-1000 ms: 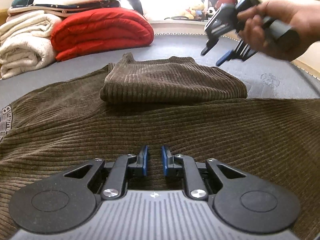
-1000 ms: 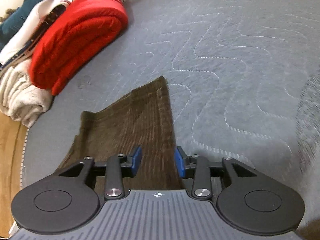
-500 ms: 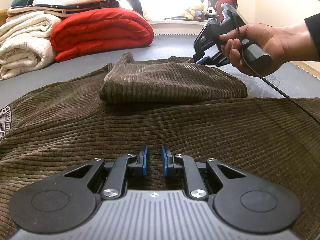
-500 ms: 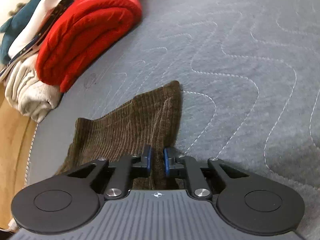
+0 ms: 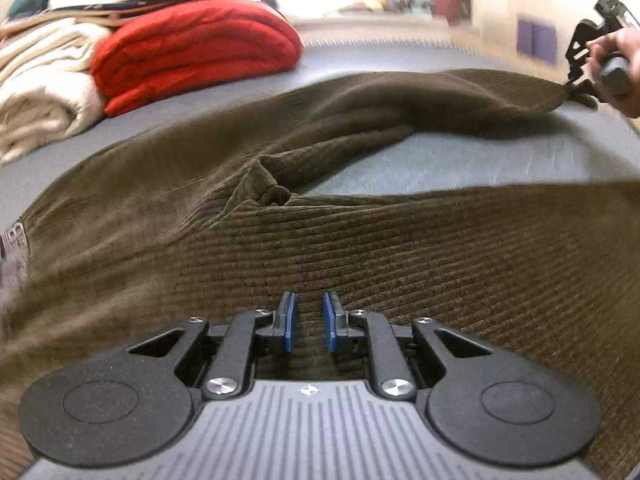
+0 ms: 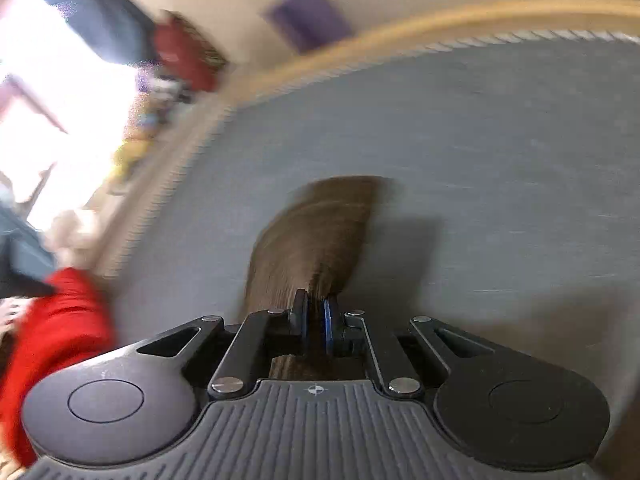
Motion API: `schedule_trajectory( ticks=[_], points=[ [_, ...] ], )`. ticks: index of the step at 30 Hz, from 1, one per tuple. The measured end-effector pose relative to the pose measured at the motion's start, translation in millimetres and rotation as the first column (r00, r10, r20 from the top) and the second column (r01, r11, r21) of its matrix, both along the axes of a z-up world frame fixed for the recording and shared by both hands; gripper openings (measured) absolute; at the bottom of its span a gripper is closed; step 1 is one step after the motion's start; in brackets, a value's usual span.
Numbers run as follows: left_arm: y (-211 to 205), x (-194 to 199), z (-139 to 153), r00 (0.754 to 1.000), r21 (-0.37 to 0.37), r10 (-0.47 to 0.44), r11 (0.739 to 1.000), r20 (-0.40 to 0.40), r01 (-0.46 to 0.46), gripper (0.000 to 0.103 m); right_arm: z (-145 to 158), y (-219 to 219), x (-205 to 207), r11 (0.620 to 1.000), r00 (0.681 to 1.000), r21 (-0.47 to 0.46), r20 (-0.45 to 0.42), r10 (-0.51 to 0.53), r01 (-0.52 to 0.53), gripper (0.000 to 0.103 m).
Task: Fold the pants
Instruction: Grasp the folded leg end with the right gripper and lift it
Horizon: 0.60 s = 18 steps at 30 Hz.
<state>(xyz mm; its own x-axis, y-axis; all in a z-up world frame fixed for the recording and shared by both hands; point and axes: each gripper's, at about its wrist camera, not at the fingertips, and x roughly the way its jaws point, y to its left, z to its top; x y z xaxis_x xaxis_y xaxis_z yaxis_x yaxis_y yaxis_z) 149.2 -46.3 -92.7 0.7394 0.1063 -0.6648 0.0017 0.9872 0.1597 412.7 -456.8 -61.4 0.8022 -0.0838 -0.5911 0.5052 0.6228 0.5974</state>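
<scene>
pinching the far trouser leg's hem in the pressed-together right gripper [image 6: 316,322] at upper right, unfolding the brown pants [image 5: 360,248] across the grey mattress [image 5: 460,160], left gripper [image 5: 308,322] slightly spread above centre-frame fabric, next needing flattening.

The left gripper [image 5: 308,322] has a dark grey ribbed housing with a small crosshair mark at its front edge. 2 matte black, speckled round discs sit at 9 and 3 o'clock of that mark, each with an embossed circle. 2 black link arms, each pinned by a silver screw, run to black fingers faced with blue pads [image 5: 289,322].

The right gripper [image 6: 316,324] shows the same build and colours. In the left view, the right hand [image 5: 620,68], bare-skinned, is at 2 o'clock.
</scene>
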Motion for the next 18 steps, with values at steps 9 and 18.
schedule_trajectory(
  ticks=[9,18],
  points=[
    [-15,82,55,0.999,0.033,-0.043,0.999,0.026,0.042,0.054,-54,-61,-8,0.971,0.991,0.208,-0.036,0.13,-0.12,0.025],
    [-20,165,10,0.988,0.191,-0.035,0.98,-0.151,0.064,0.063,-74,-97,-23,0.938,0.996,0.335,0.002,0.09,-0.086,0.04]
  ],
)
